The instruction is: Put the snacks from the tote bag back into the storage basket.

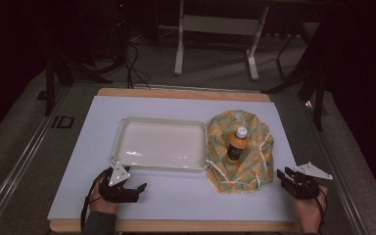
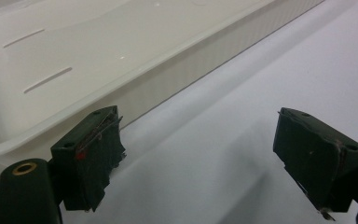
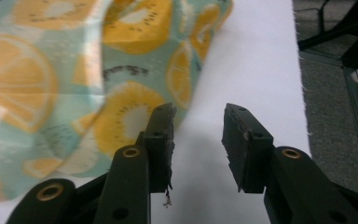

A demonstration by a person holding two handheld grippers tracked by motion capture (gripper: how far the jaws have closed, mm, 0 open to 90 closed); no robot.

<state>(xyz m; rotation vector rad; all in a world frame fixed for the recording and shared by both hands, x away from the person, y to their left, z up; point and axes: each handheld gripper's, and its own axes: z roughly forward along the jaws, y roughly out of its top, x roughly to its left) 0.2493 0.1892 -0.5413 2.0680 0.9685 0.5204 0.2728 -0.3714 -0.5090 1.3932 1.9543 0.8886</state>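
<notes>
A fruit-print cloth [image 1: 254,161] with white drawstrings lies bunched on the right of the white mat, and an orange bottle [image 1: 237,144] with a white cap stands upright in its middle. My right gripper [image 1: 284,175] sits just right of the cloth near the front edge. In the right gripper view its jaws [image 3: 198,135] stand open with bare mat between them, and the cloth [image 3: 74,70] lies just beyond the left jaw. My left gripper [image 1: 139,191] rests in front of the white tray [image 1: 122,142]. Its jaws [image 2: 200,149] are wide open and hold nothing.
The tray's ribbed wall [image 2: 182,60] runs close along the left jaw in the left gripper view. The white mat [image 1: 186,196] covers a wooden board. The mat's right edge [image 3: 298,70] drops off to a grey floor. Table legs and cables stand beyond the far edge.
</notes>
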